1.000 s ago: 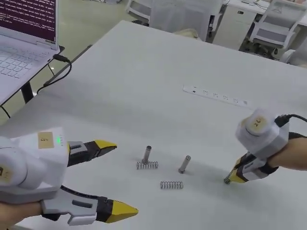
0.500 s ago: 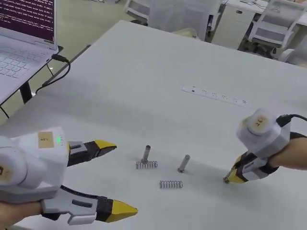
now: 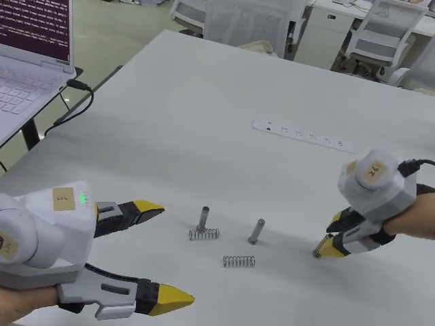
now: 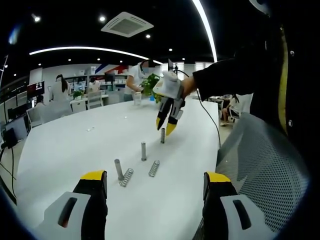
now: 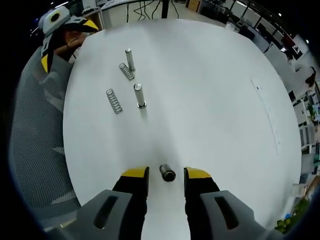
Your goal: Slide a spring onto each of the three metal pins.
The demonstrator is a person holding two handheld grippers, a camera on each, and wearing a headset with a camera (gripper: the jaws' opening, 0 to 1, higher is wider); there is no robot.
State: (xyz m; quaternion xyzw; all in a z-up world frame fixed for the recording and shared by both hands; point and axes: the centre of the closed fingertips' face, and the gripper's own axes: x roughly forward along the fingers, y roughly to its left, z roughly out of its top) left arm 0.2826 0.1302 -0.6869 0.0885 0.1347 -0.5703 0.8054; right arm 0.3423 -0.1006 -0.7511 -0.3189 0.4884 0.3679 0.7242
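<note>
Your left hand-held gripper (image 3: pixel 173 252) sits at the lower left of the head view. Its two yellow-tipped jaws are spread wide, hold nothing, and point toward the parts in the lower middle of the frame.

Your right hand-held gripper (image 3: pixel 327 234) is at the lower right, tilted down so its tips meet the white surface (image 3: pixel 204 122). In the right gripper view its jaws stand slightly apart with the third pin (image 5: pixel 167 173) upright between them. A thin gap shows on each side of the pin, so they are not clamped on it.

The first pin (image 3: pixel 203 219) stands upright in the lower middle of the head view. The first spring (image 3: pixel 204 234) lies on its side at the foot of this pin. I cannot tell whether the two touch.

The second pin (image 3: pixel 256 231) stands just to the right of the first, also upright and bare. The second spring (image 3: pixel 239 261) lies flat on the surface below and between those two pins, clear of both.

None of the three pins has a spring on it.

A white power strip (image 3: pixel 302 136) lies right of centre, well above the parts. An open laptop (image 3: pixel 27 54) occupies the upper left corner.
</note>
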